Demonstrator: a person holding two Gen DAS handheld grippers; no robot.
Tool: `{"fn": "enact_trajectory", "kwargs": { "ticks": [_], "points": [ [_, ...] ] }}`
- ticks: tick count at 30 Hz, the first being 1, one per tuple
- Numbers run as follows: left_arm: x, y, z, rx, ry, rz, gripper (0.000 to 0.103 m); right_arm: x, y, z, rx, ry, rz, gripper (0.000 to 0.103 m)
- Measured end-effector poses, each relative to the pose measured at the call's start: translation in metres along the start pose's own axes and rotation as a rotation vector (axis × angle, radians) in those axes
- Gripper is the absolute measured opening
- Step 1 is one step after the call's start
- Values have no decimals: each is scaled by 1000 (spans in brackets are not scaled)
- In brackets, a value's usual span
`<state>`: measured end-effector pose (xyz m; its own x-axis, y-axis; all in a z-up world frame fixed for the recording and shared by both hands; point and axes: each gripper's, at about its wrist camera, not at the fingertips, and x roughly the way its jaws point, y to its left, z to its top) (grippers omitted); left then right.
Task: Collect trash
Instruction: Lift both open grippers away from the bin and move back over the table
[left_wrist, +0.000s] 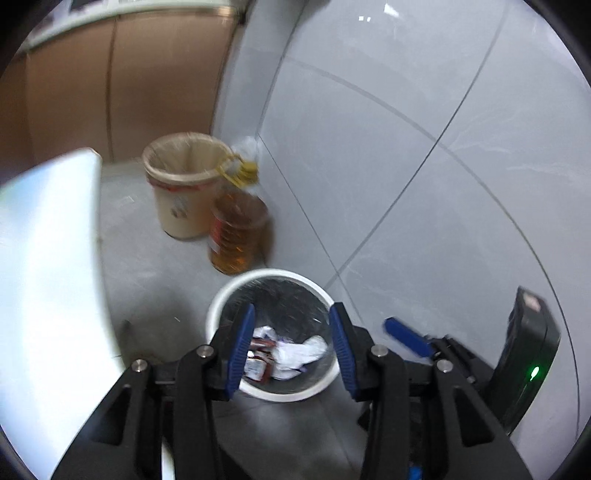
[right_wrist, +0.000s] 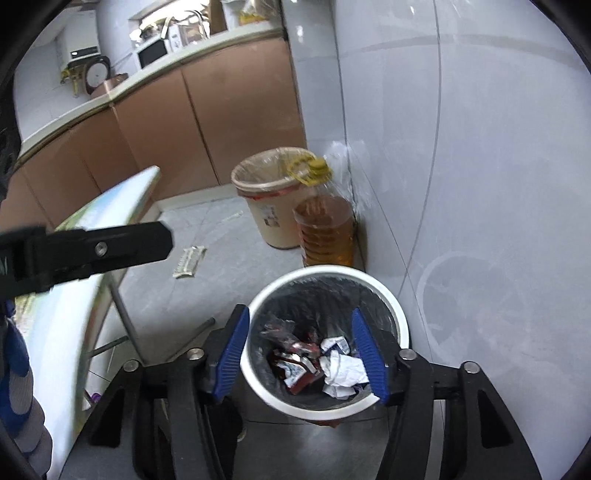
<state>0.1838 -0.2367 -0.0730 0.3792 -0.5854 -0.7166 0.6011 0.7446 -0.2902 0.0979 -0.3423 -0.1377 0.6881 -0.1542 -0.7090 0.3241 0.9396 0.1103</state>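
Observation:
A white trash bin (left_wrist: 221, 310) with a black liner stands on the floor by the wall. It holds crumpled white paper (left_wrist: 301, 352) and red wrappers (left_wrist: 258, 365). My left gripper (left_wrist: 291, 325) is open and empty, above the bin. In the right wrist view the same bin (right_wrist: 391, 295) holds paper (right_wrist: 343, 369) and red wrappers (right_wrist: 295, 360). My right gripper (right_wrist: 301, 326) is open and empty over it. The left gripper's body (right_wrist: 92, 251) shows at the left of that view, and a right fingertip (left_wrist: 406, 334) shows in the left wrist view.
A beige bin (left_wrist: 183, 184) with a clear liner and a large oil bottle (left_wrist: 236, 229) with a yellow cap stand in the corner. A table edge (left_wrist: 51, 258) runs along the left. A flat wrapper (right_wrist: 190, 261) lies on the floor. Brown cabinets (right_wrist: 221, 110) line the back.

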Motion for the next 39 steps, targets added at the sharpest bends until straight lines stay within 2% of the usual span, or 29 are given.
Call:
{"fn": "enact_trajectory", "kwargs": {
  "ticks": [6, 10, 13, 16, 18, 23, 32, 39],
  "points": [
    [-77, 6, -17, 18, -145, 140, 41, -53, 31, 13, -48, -96, 27, 82],
    [-122, 12, -32, 10, -235, 233, 46, -82, 48, 18, -63, -141, 45, 89],
    [-151, 15, -42, 10, -294, 299, 49, -105, 62, 20, -76, -178, 65, 91],
    [-179, 17, -53, 0, -357, 359, 57, -127, 75, 21, -85, -213, 93, 96],
    [-195, 18, -61, -7, -396, 391, 65, -141, 85, 21, -98, -240, 115, 103],
    [-231, 19, -77, -24, -456, 448, 72, -175, 108, 20, -137, -293, 157, 103],
    [-273, 24, -103, -49, -511, 498, 72, -208, 134, 13, -183, -349, 192, 103],
    [-293, 40, -119, -85, -538, 523, 73, -217, 157, 8, -223, -348, 227, 103]
  ]
}}
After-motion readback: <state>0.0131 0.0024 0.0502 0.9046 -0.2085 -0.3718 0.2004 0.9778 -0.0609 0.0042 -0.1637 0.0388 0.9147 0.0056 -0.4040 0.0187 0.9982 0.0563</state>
